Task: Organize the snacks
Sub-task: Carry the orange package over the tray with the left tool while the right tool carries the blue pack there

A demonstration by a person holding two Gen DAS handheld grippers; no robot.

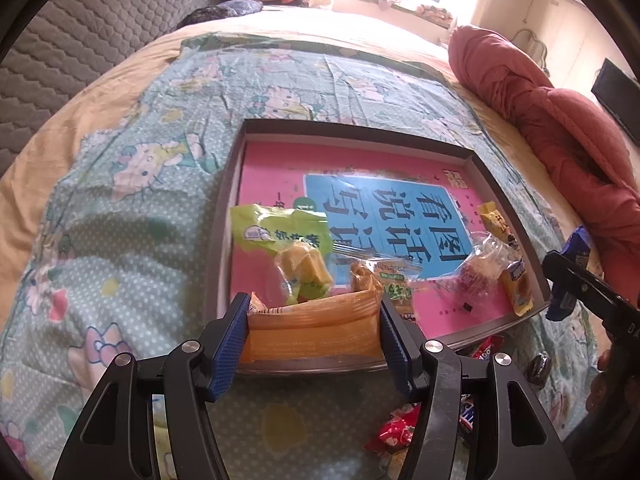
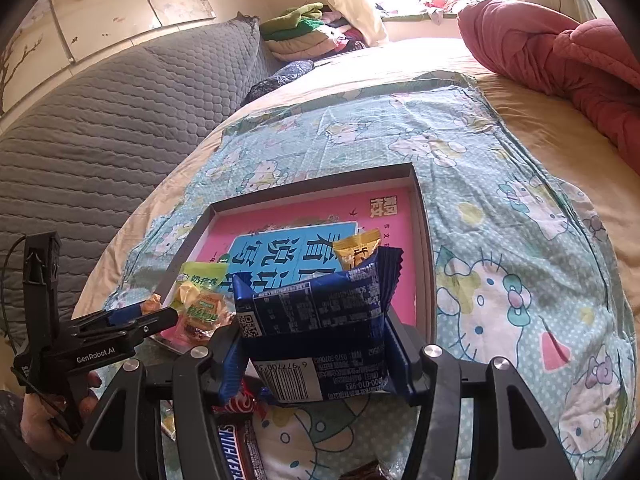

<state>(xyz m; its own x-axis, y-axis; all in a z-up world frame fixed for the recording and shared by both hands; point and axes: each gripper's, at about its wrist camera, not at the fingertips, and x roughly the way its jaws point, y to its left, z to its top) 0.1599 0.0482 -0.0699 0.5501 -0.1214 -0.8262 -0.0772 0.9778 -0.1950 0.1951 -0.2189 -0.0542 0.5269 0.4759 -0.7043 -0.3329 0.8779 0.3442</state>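
The left gripper [image 1: 314, 334] has its jaws clamped across an orange snack packet [image 1: 316, 328] over the tray's [image 1: 224, 216] near rim, while the right gripper [image 2: 316, 344] pinches a blue packet [image 2: 316, 312] likewise: both look light, crinkly and crushable, best held across the flat middle.
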